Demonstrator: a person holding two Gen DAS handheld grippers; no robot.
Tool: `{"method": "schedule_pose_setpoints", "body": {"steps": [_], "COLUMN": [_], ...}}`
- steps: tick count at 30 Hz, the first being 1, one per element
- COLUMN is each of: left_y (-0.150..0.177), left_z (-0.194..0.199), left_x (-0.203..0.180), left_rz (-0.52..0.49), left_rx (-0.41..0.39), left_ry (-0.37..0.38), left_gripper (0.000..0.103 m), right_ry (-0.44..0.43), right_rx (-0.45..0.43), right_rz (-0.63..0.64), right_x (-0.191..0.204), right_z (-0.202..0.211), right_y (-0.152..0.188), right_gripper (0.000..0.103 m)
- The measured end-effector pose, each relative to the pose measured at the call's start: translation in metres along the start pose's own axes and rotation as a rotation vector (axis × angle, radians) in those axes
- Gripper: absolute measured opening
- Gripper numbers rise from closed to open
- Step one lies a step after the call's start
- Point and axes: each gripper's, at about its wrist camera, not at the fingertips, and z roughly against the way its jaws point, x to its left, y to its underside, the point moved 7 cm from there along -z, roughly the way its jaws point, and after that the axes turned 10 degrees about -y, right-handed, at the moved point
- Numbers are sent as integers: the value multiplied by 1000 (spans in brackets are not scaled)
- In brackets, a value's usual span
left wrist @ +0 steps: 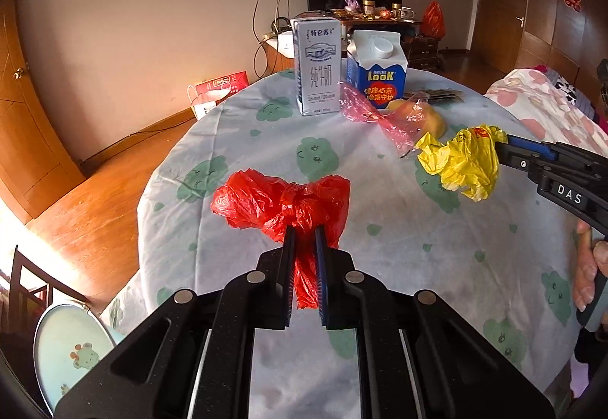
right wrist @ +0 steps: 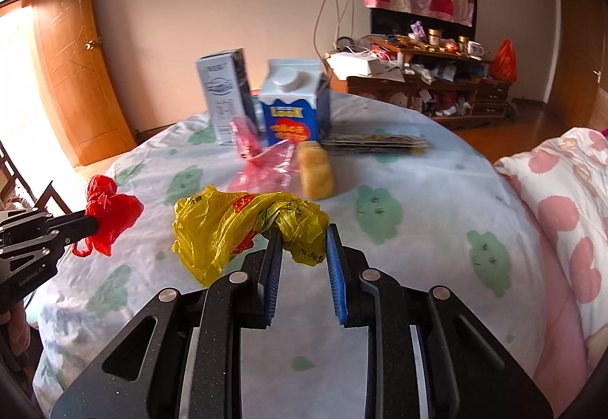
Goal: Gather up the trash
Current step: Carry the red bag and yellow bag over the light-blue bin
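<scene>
left gripper (left wrist: 304,229): fingers narrow, pinched on the red bag (left wrist: 281,202) at its knotted neck, a tail of plastic trailing back between the pads; centre of the left view. the same pair shows at the left edge of the right view (right wrist: 95,225).
red bag: bunched and tied; gripped at the knot, likely because that is the firmest part of soft film. whether it is lifted or touches the cloth i cannot tell.
right gripper (right wrist: 304,240): fingers part way in, a crumpled fold of the yellow bag (right wrist: 235,225) between them; the left pad touches it, the right pad seems to have a slight gap, so i judge a light hold rather than a firm one. it also enters from the right of the left view (left wrist: 497,149).
yellow bag: loose and crinkled, most of it spilling to the left of the fingers, low over the table (right wrist: 418,229).
table: covered by a pale cloth with green prints.
still to collect: a pink wrapper (left wrist: 380,115), upper middle of the left view, lying against a yellow piece of food (right wrist: 315,172).
cartons: a grey milk box (left wrist: 317,65) and a blue carton (left wrist: 378,73) stand upright side by side at the far edge; whether they are trash i cannot tell.
bin: a pale lid with a frog print (left wrist: 72,346), lower left of the left view, below the table edge; probably where both bags go.
stage: two pieces in hand, wrapper not yet taken.
</scene>
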Motion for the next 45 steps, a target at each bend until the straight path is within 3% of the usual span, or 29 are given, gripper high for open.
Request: {"method": "schedule_pose_setpoints", "body": {"steps": [22,45], "left_y": [66,108], "left_z": [49,68], "left_x": [92,153], "left_rz": [136,218], "left_rx": [0,24], "left_ry": [-106,-189], "left_gripper": [9,9], "right_ry": [-140,-228], "right_rx": [8,35], "right_rz": [151,273], "right_x": [131,208], "right_z": [-20,-33], "right_y": [9,20], "right_gripper": [24,24]}}
